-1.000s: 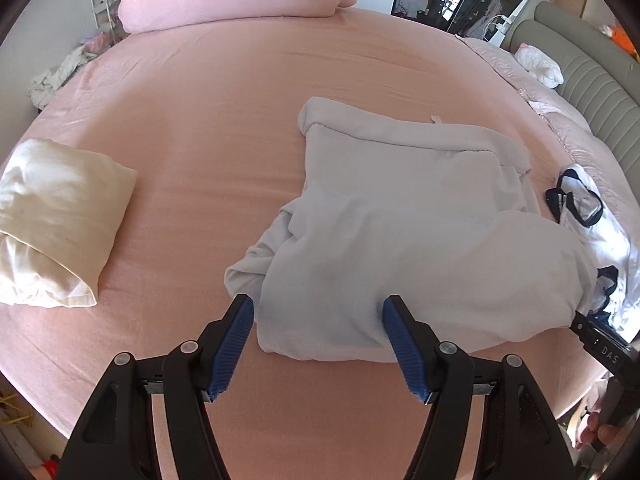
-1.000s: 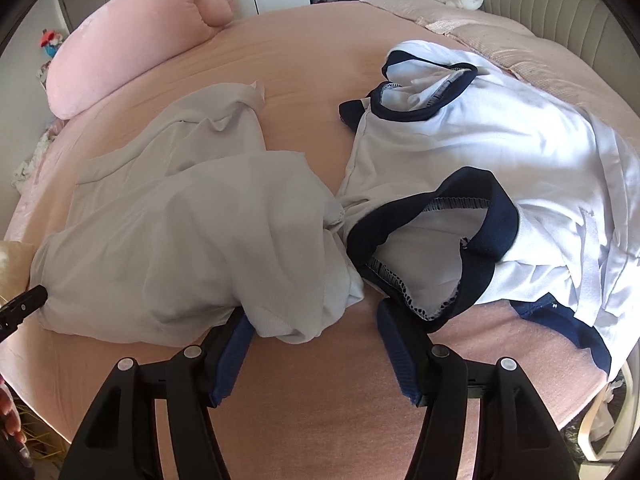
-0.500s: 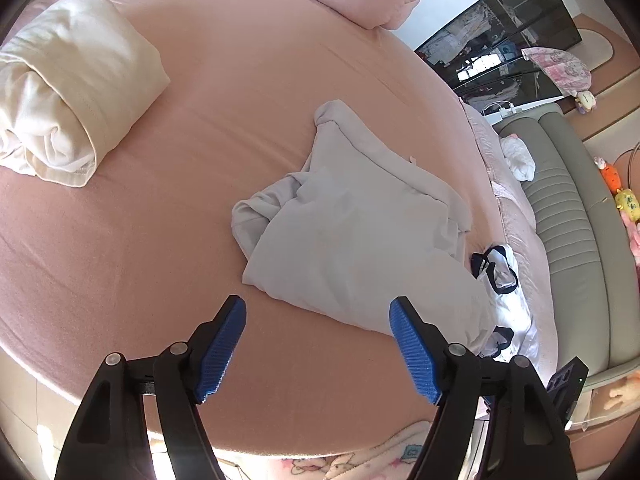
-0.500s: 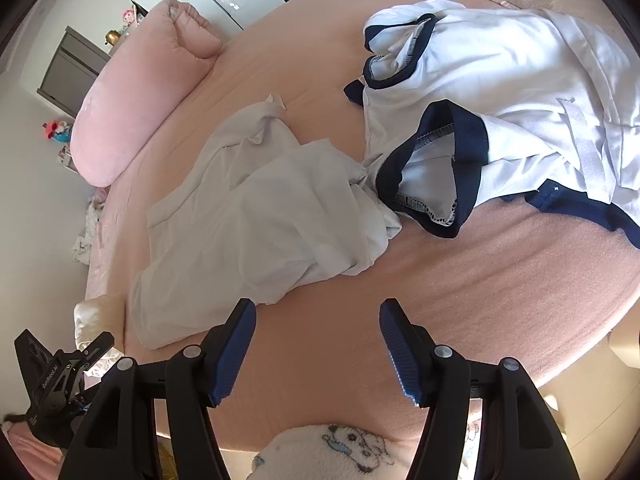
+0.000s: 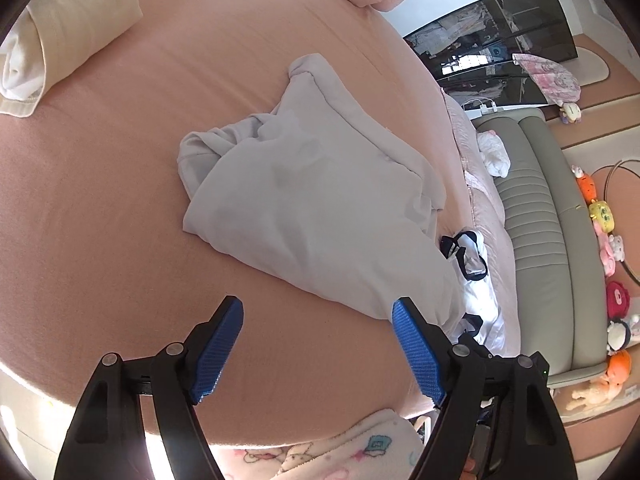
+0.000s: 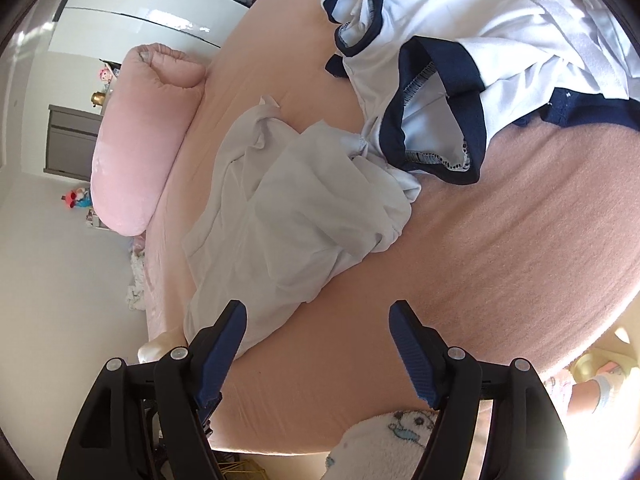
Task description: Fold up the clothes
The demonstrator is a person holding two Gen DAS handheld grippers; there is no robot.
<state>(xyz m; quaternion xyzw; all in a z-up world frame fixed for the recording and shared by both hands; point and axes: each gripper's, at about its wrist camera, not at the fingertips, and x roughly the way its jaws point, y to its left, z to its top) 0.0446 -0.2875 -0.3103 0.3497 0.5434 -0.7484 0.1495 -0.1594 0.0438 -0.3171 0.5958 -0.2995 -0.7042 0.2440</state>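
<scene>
My left gripper (image 5: 318,320) hangs wide apart and empty above the pink bed (image 5: 100,220), and my right gripper (image 6: 318,326) is just as wide and empty. Just ahead of both, a loosely folded pale grey garment (image 5: 316,204) lies on the bed, its far end touching a white garment with navy trim (image 6: 460,68)
</scene>
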